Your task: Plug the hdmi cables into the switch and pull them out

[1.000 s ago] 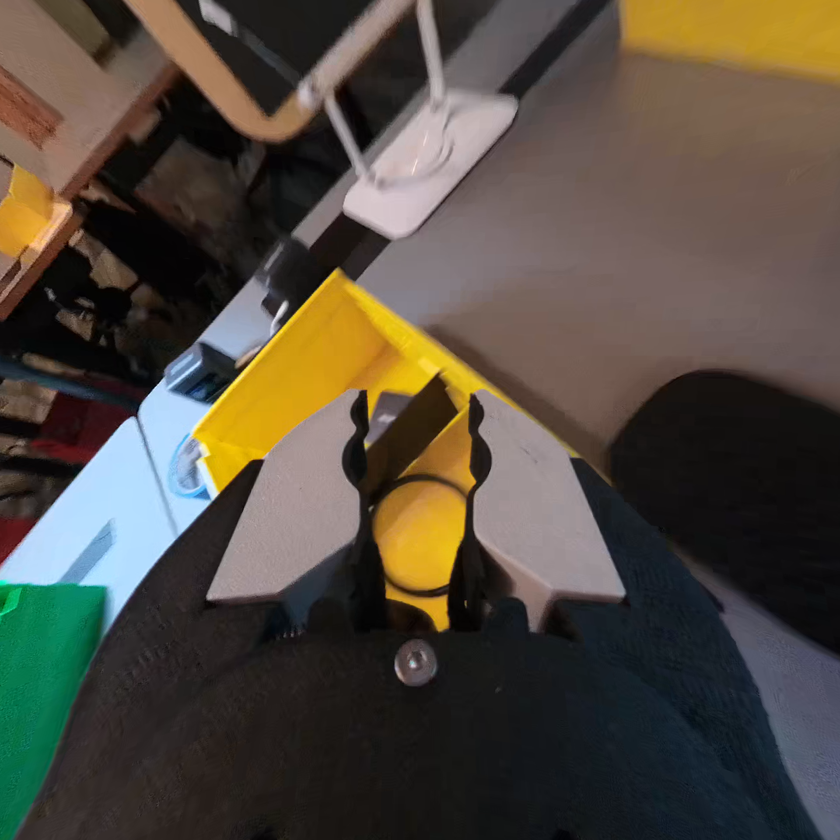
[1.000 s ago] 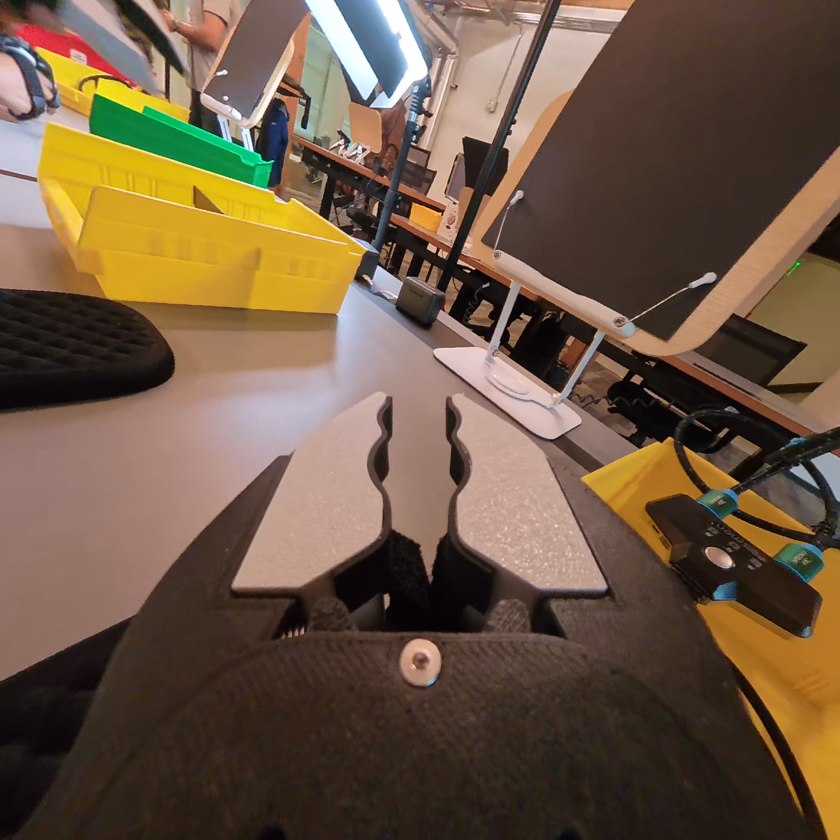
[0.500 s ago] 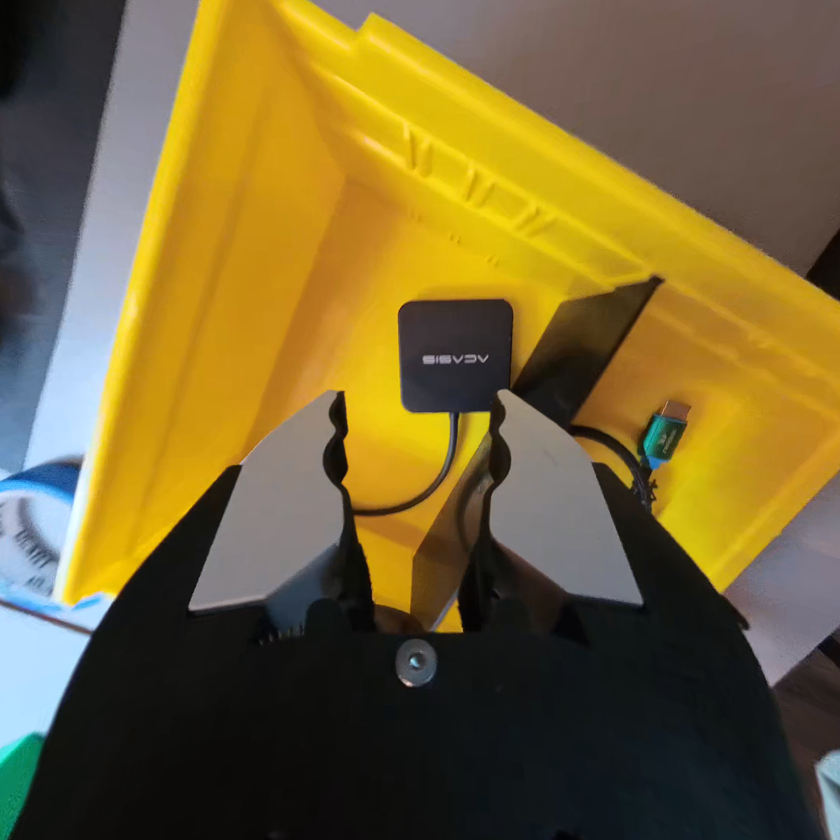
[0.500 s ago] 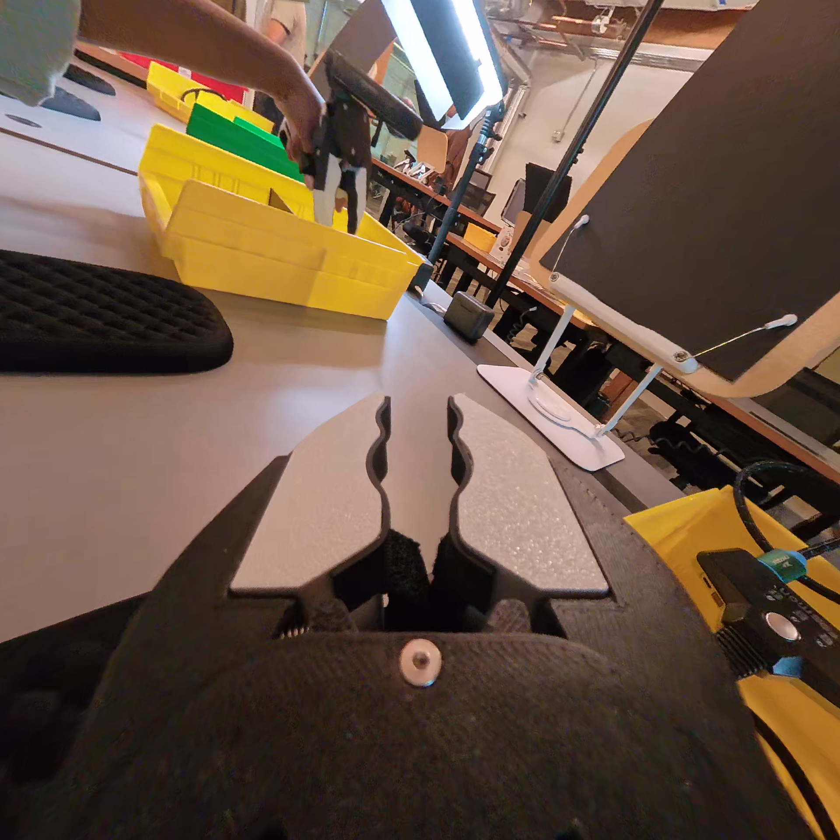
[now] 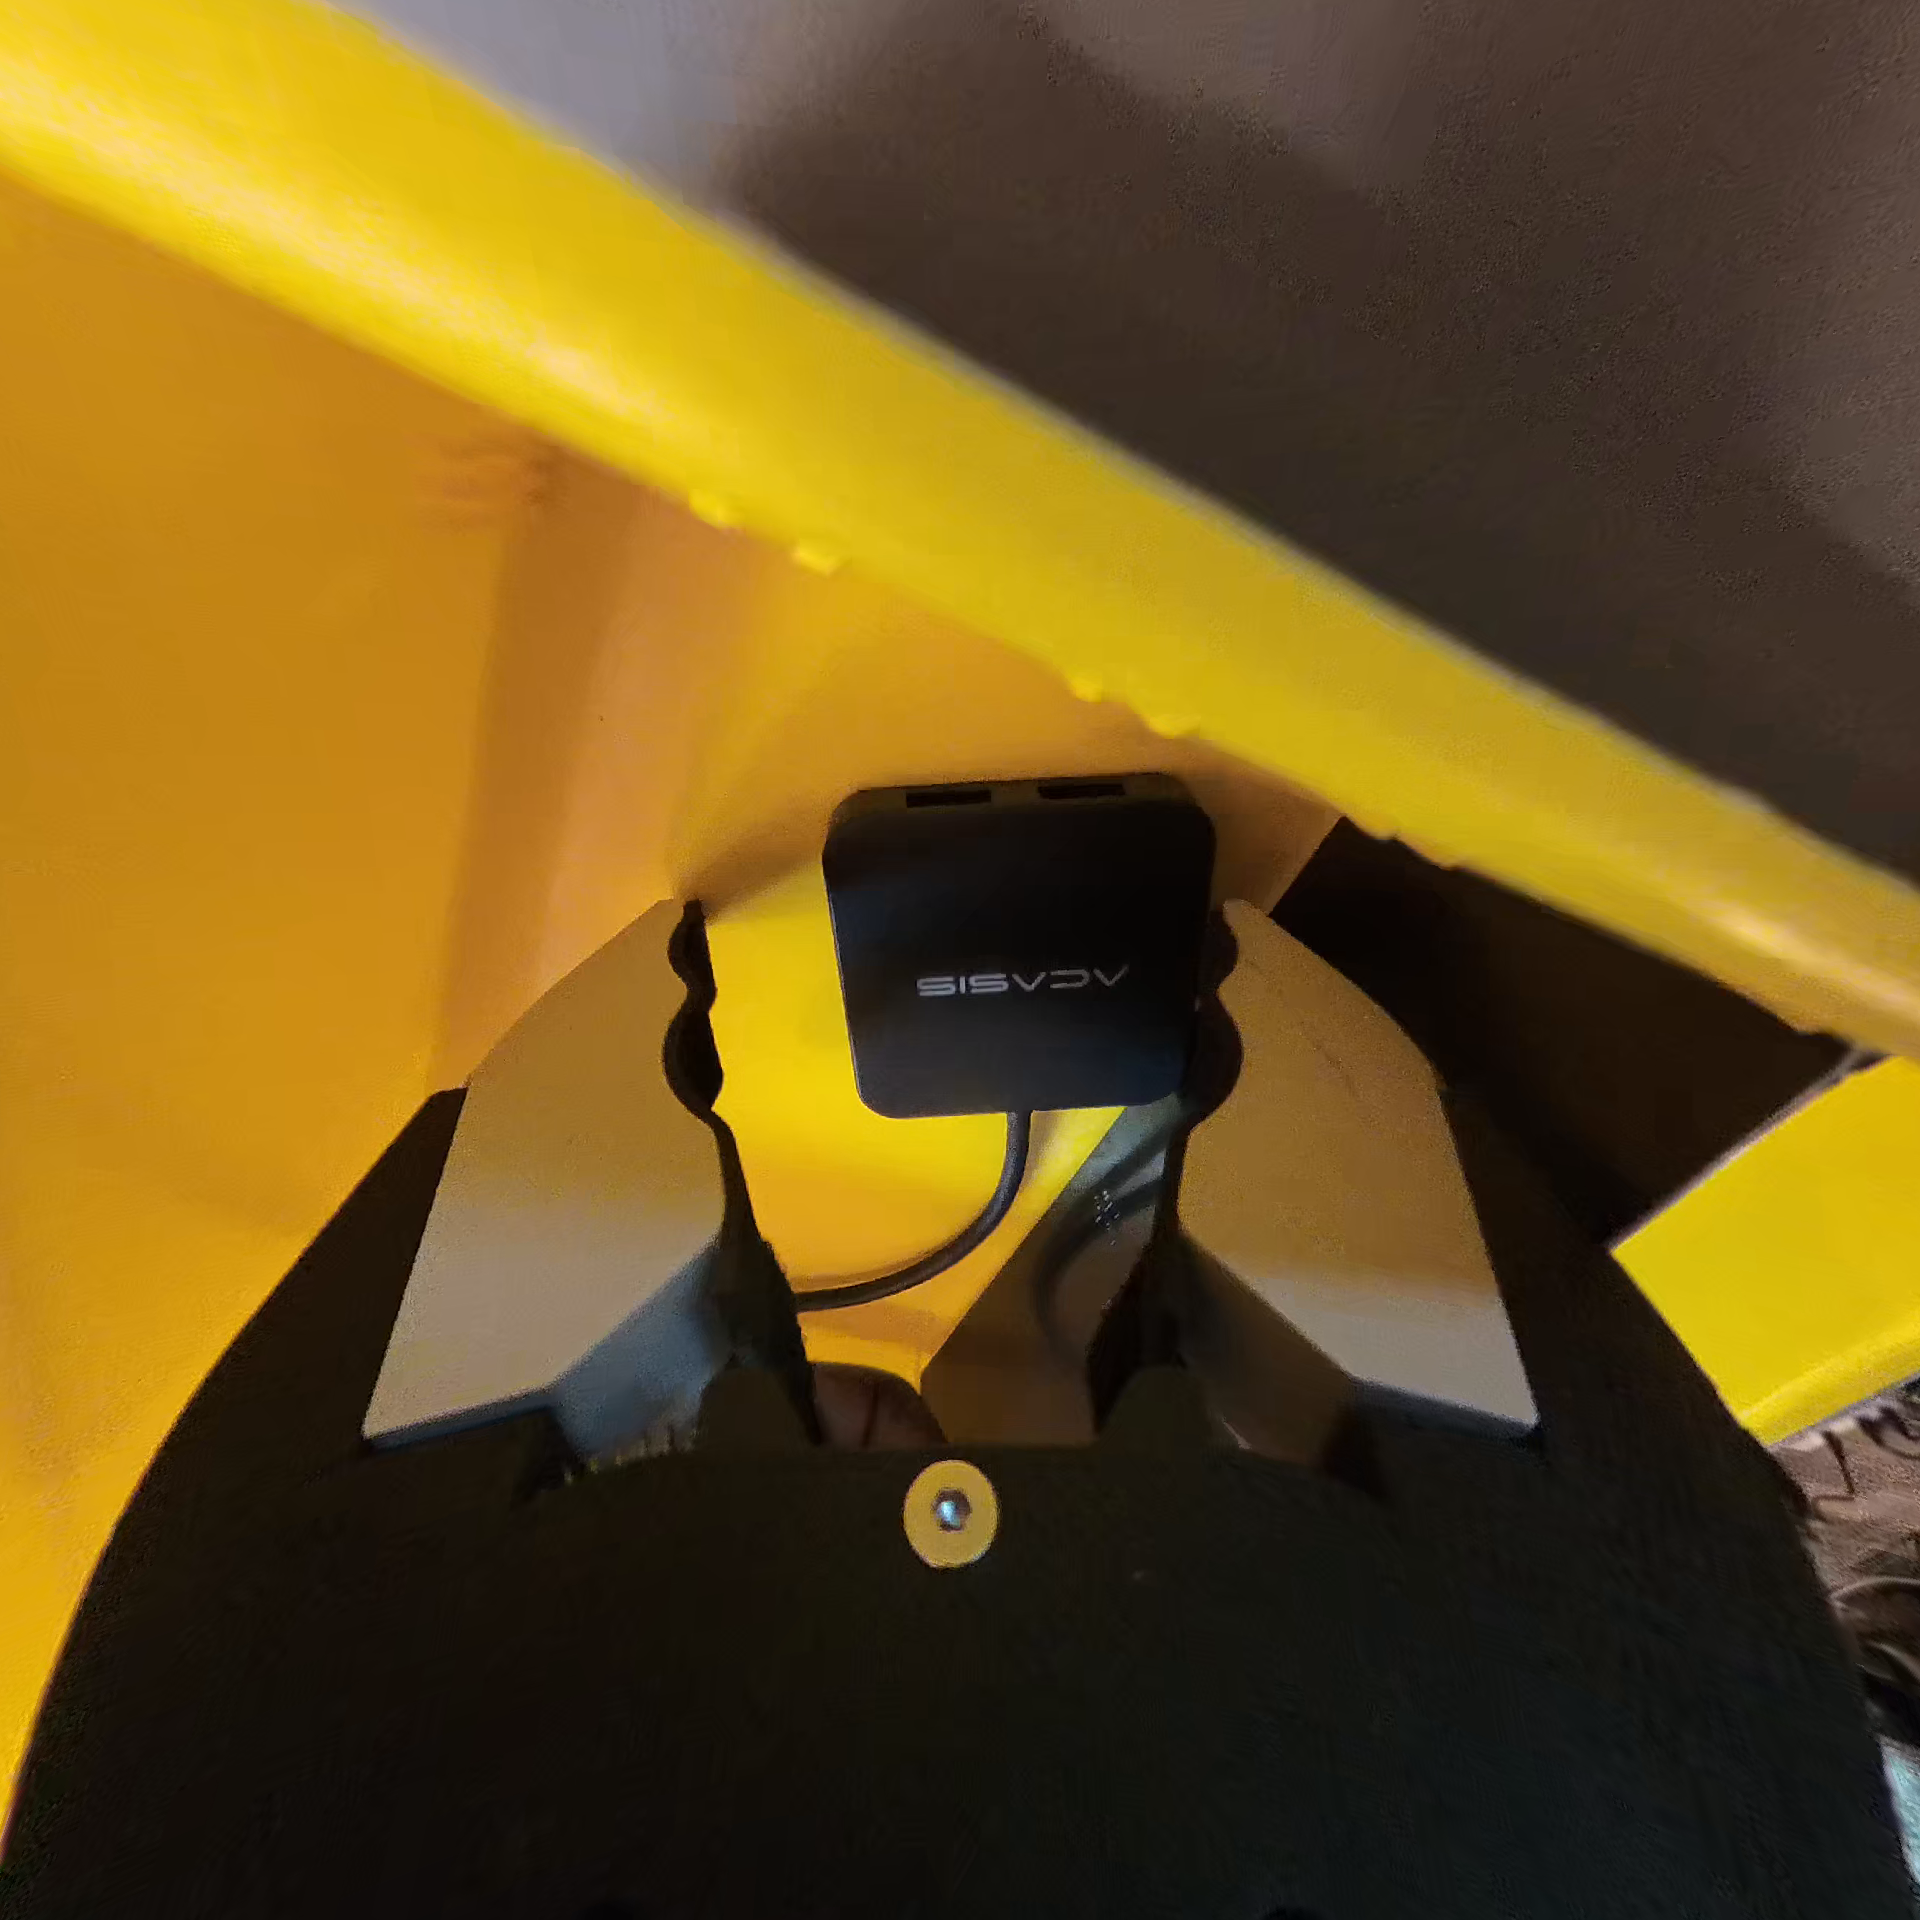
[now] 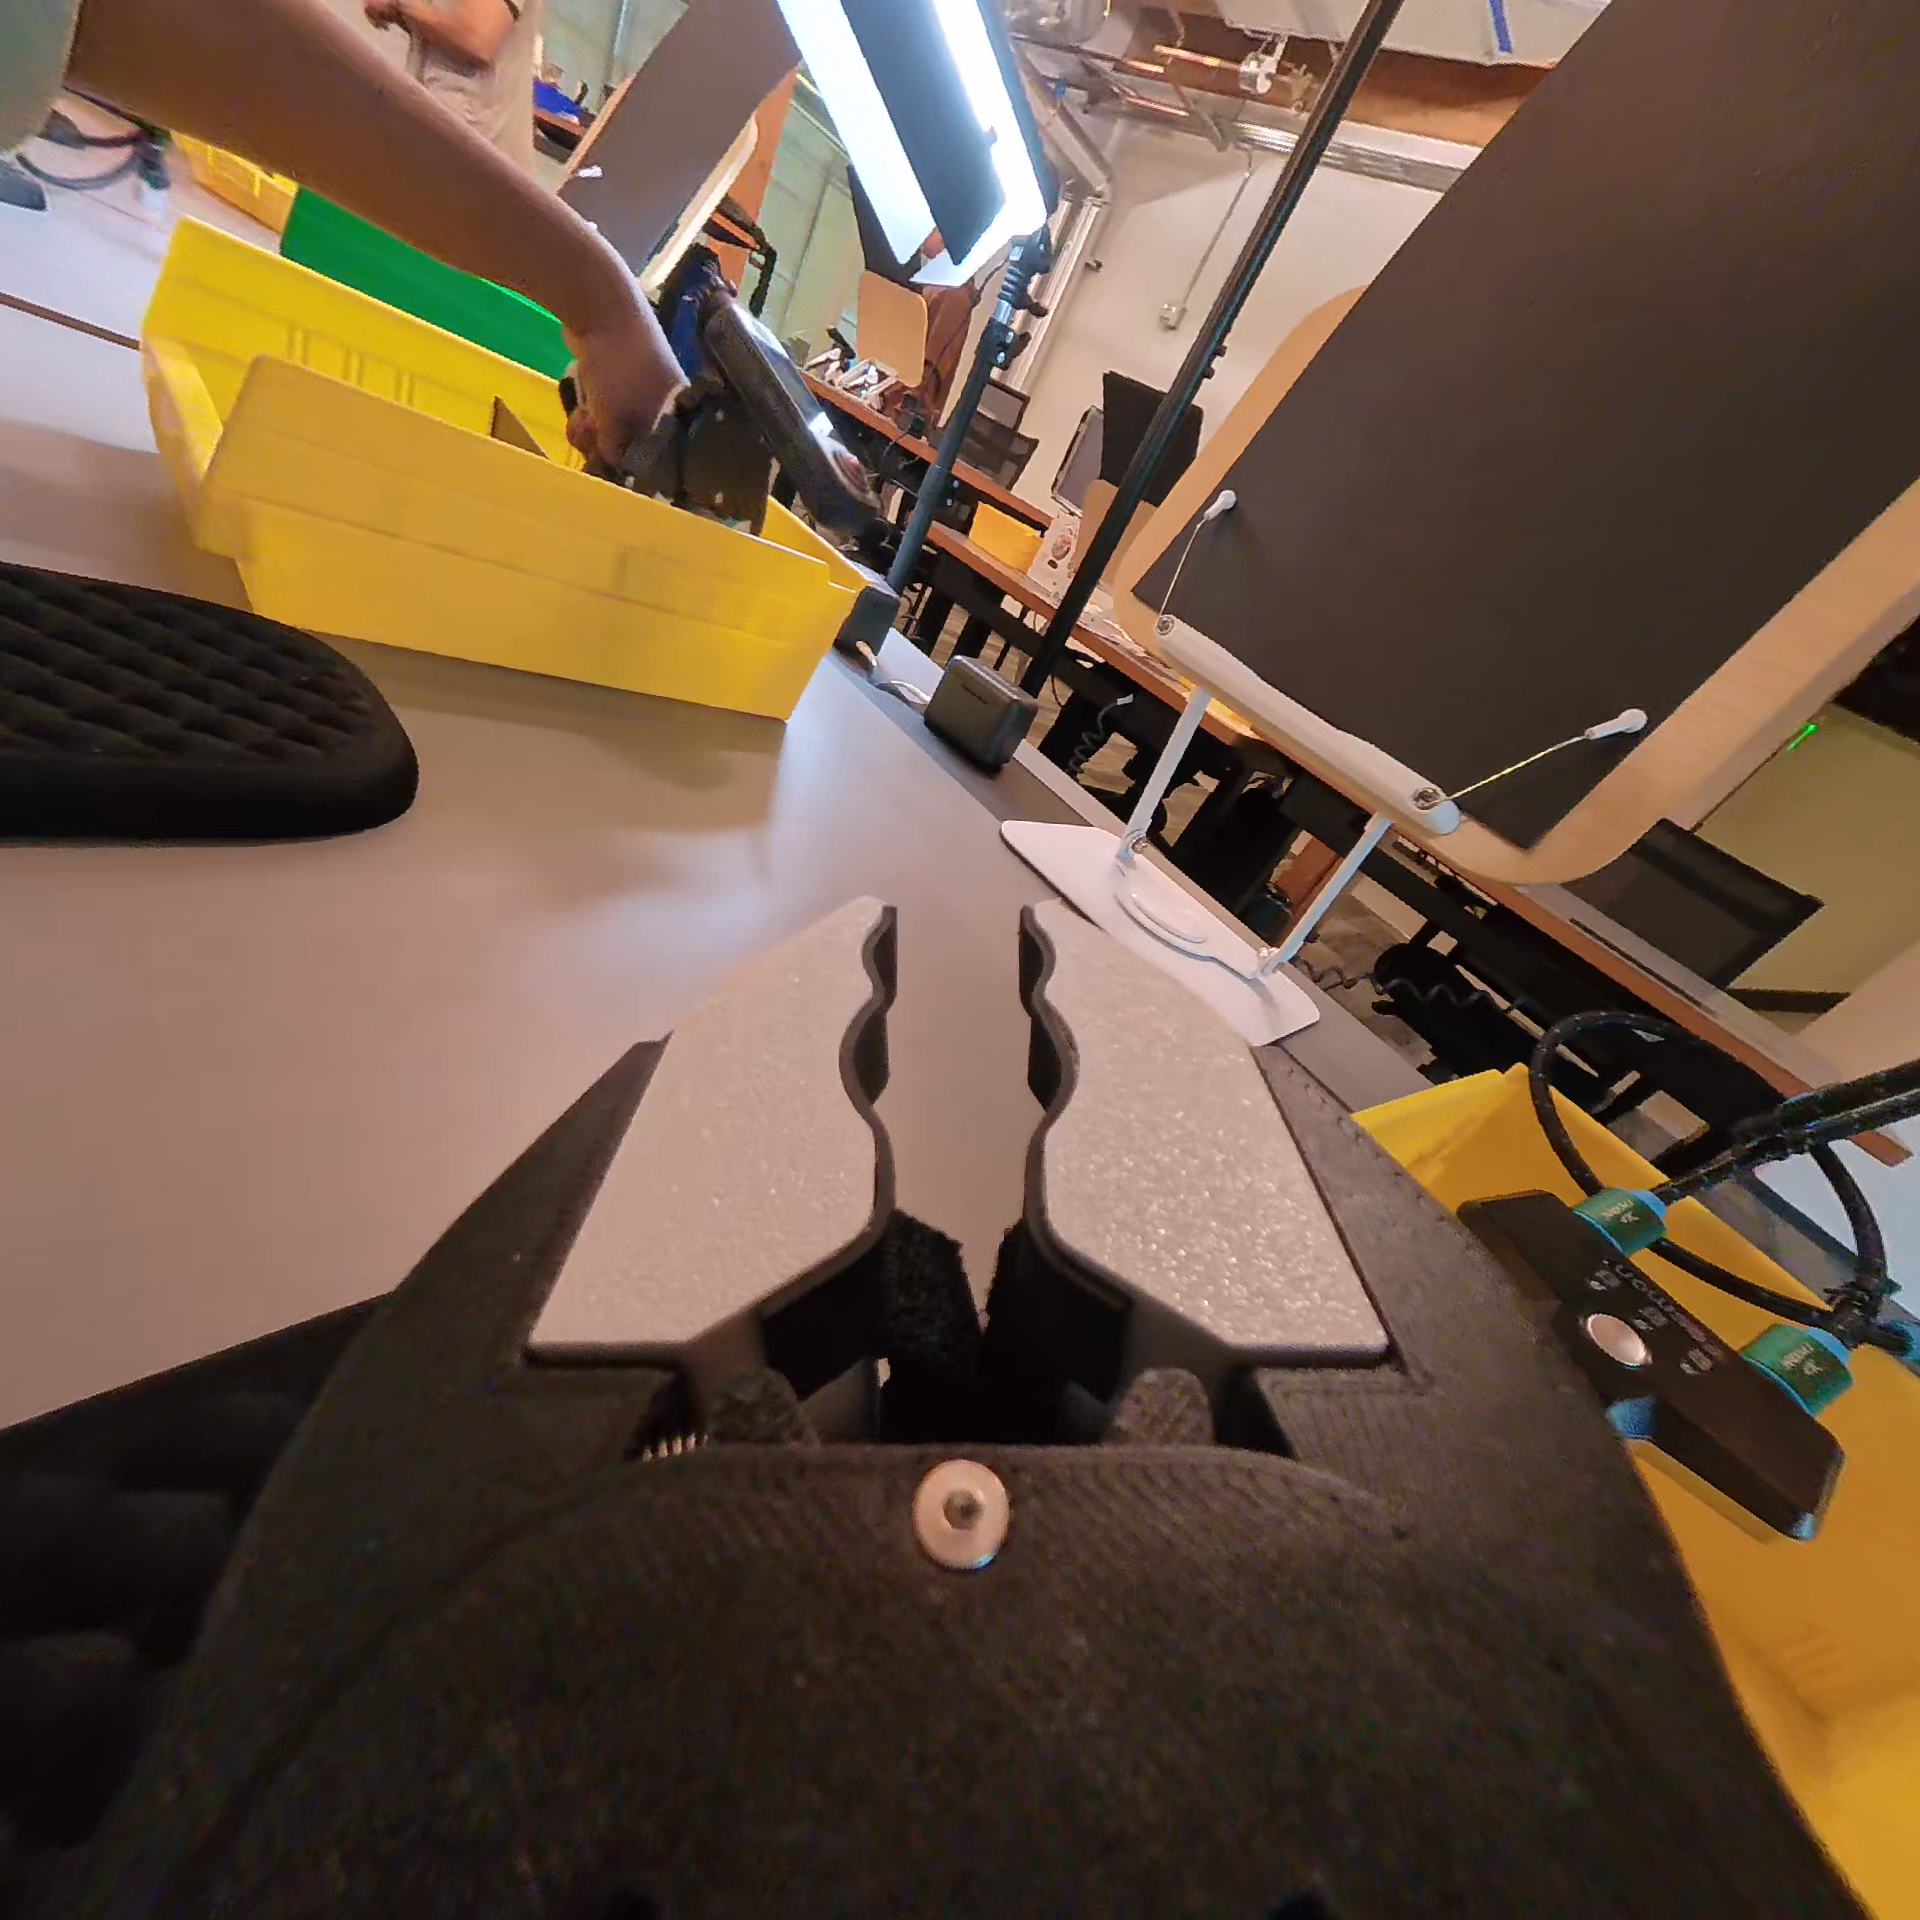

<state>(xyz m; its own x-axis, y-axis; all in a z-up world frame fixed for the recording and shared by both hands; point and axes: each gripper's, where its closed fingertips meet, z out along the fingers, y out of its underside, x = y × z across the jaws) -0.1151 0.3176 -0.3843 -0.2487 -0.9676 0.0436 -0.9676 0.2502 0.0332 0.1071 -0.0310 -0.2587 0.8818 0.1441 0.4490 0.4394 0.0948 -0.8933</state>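
Left gripper (image 5: 951,997) hung spread wide inside the yellow plastic bin (image 5: 935,447), its fingers flanking the small square black switch (image 5: 1018,945) by the far wall. Best centre, then squeeze evenly. Right gripper (image 6: 956,997) idled, slightly parted, empty.

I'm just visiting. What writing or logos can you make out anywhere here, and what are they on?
I don't copy out wording, so here is where it stands.
Black square box in the yellow bin: one pale brand word on its top, sharp, seen upside down.
Teal plug collars: small print, too small to read.
Flat black switch: tiny marks around its button, too small to read.
Nothing else is legible.
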